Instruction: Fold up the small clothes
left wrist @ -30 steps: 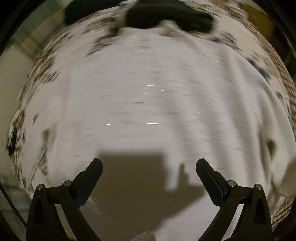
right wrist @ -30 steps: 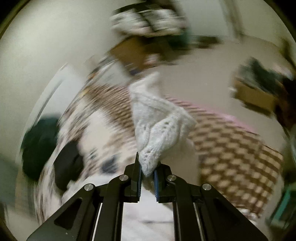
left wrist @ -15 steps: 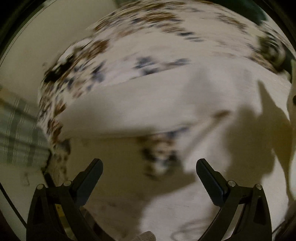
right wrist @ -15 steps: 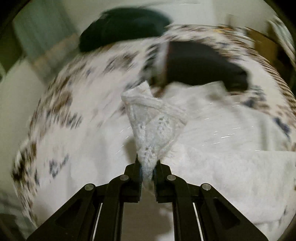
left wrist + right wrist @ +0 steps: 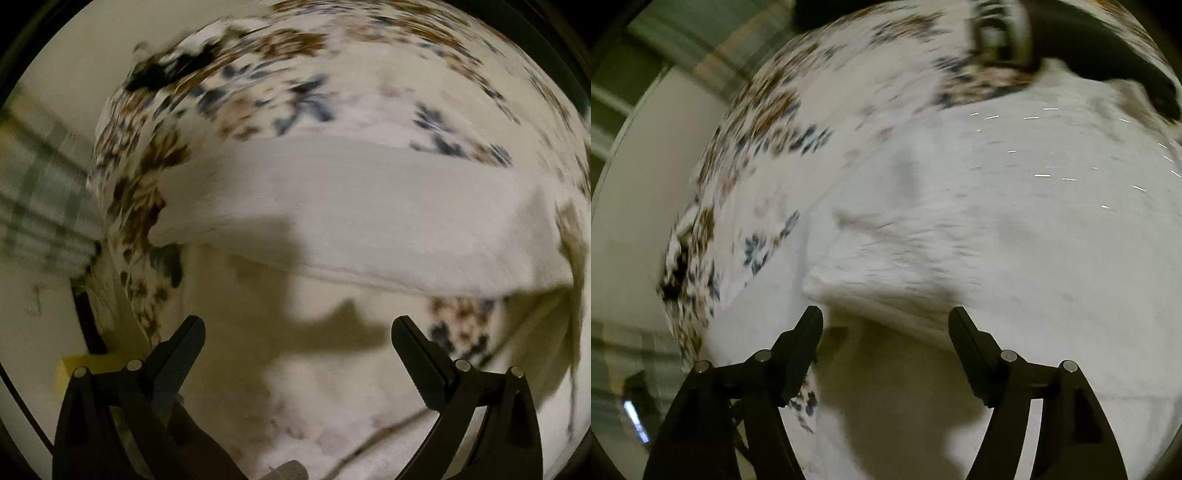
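Note:
A white knit garment (image 5: 1015, 229) lies spread on a floral bedsheet (image 5: 783, 122). Its folded-over part (image 5: 886, 273) rests on the body of the garment, just ahead of my right gripper (image 5: 885, 314). That gripper's jaws are opening, and nothing sits between the pads. In the left wrist view a long white band of the garment (image 5: 351, 206) runs across the sheet (image 5: 258, 85). My left gripper (image 5: 298, 325) hangs open above the cloth below that band, holding nothing. Both views are motion-blurred.
A dark garment (image 5: 1108, 48) lies on the bed beyond the white one. The bed's edge drops at the left to a pale floor (image 5: 40, 288) with a plaid fabric (image 5: 37, 192) beside it. A yellow object (image 5: 74, 365) sits near the left fingers.
The right gripper carried the knit sleeve across and down onto the garment, then let it go. The left gripper, open throughout, swept sideways toward the bed's edge.

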The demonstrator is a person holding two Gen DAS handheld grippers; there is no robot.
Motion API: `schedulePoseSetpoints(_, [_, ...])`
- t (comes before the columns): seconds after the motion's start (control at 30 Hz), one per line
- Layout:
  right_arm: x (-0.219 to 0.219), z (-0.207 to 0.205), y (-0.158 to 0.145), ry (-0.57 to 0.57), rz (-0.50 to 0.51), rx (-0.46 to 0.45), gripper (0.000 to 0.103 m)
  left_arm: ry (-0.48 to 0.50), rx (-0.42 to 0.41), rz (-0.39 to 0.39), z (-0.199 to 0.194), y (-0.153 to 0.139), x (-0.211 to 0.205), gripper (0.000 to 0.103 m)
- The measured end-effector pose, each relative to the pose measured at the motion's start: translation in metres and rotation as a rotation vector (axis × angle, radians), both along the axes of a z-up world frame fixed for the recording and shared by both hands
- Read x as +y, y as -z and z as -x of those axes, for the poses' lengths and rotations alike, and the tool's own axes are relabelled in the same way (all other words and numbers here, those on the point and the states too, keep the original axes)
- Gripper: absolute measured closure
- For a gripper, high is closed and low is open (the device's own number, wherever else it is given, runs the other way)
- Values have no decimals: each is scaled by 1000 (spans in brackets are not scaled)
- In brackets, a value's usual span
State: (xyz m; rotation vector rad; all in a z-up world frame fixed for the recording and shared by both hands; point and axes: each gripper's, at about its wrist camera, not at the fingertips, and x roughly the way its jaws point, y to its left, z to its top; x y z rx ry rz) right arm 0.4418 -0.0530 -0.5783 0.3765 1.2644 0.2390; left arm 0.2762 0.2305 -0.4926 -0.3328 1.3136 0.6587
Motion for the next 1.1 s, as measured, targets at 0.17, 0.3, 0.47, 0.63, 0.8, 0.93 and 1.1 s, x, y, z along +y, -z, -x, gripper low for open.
schedulePoseSetpoints(0.17, [-44, 17, -12, 108, 121, -9, 26, -287, -105, 231, 23, 20, 76, 0])
schedulePoseSetpoints(0.3, [-70, 15, -9, 173, 222, 10, 26, -558, -205, 342, 44, 47, 128, 0])
schedulePoseSetpoints(0.47, [-81, 11, -5, 246, 316, 23, 26, -777, -292, 392, 55, 74, 168, 25])
schedulePoseSetpoints(0.63, [-65, 1, -3, 258, 474, 46, 26, -757, -386, 314, 42, 56, 186, 95])
schedulePoseSetpoints(0.8, [-58, 3, -10, 230, 522, 37, 23, -612, -445, 184, 22, 8, 183, 96])
schedulePoseSetpoints(0.93, [-71, 11, -19, 250, 505, 31, 17, -461, -511, 94, -1, -49, 167, 96])
schedulePoseSetpoints(1.1, [-113, 22, -25, 307, 427, 61, 1, -218, -626, -17, -39, -133, 115, 96])
